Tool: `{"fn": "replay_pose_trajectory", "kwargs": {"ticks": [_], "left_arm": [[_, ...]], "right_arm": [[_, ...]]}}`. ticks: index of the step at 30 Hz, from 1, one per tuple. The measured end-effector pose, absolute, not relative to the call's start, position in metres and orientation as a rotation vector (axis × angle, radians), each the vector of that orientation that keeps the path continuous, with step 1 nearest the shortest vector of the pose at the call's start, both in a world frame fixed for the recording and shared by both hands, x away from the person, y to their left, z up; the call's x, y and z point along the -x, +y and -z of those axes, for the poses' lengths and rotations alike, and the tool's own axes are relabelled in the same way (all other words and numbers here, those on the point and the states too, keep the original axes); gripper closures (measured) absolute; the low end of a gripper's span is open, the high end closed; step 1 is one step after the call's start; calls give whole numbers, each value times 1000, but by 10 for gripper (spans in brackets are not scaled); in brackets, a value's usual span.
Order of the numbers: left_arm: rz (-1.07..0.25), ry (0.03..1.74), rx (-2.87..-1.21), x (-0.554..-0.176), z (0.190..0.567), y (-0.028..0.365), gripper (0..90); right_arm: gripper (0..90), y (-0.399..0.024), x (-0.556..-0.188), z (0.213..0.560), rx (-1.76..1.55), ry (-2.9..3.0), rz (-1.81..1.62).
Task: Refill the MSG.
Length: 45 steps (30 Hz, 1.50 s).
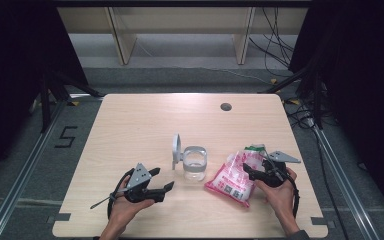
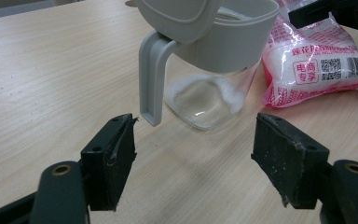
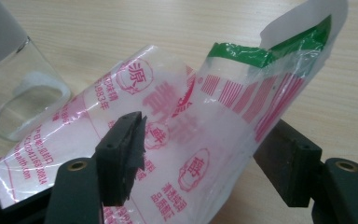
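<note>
The bag (image 1: 232, 179) lies on the table (image 1: 140, 125), right of the jar (image 1: 195, 165), its long side slanting toward the person. The right gripper (image 3: 205, 149) has the bag's top between its wide jaws; whether they squeeze it, I cannot tell. The left gripper (image 2: 196, 158) is open, empty, facing the jar.

A soft clear plastic bag printed in pink and red with a green strip at its torn-open top (image 3: 177, 140) lies slanted on the wooden bench (image 1: 145, 125), full of white grains, just beside a clear glass jar with a grey collar, handle and raised lid (image 1: 194, 162).
</note>
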<state>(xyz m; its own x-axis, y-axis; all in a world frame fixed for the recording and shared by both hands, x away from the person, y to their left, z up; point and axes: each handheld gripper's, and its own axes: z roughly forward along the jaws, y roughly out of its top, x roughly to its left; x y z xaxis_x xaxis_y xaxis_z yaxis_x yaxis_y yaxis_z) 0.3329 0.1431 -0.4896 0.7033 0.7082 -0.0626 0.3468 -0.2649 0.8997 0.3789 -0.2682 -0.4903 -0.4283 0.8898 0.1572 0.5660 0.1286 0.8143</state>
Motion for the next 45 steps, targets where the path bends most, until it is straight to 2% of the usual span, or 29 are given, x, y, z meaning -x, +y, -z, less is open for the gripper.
{"fn": "replay_pose_trajectory", "kwargs": {"ticks": [8,10,14,19,25,29,34,45], "left_arm": [[-435,815,-1872,-331,491,142,288],[-439,811,-1882,-331,489,142,288],[-431,811,-1869,-330,490,140,287],[-436,801,-1885,-329,490,139,287],[-446,800,-1896,-329,490,139,287],[-437,799,-1896,-329,490,138,287],[-437,797,-1896,-329,490,138,287],[-408,771,-1923,-325,496,126,287]], "right_arm": [[378,-260,-382,492,-1495,2061,-1186],[383,-262,-386,494,-1415,2078,-1181],[393,-259,-385,492,-1484,2078,-1155],[421,-261,-389,493,-1418,2085,-1137],[539,-260,-390,494,-1405,2110,-1153],[718,-257,-389,493,-1417,2112,-1174],[891,-259,-391,492,-1332,2150,-1168],[900,-252,-384,474,-1205,2144,-1233]]}}
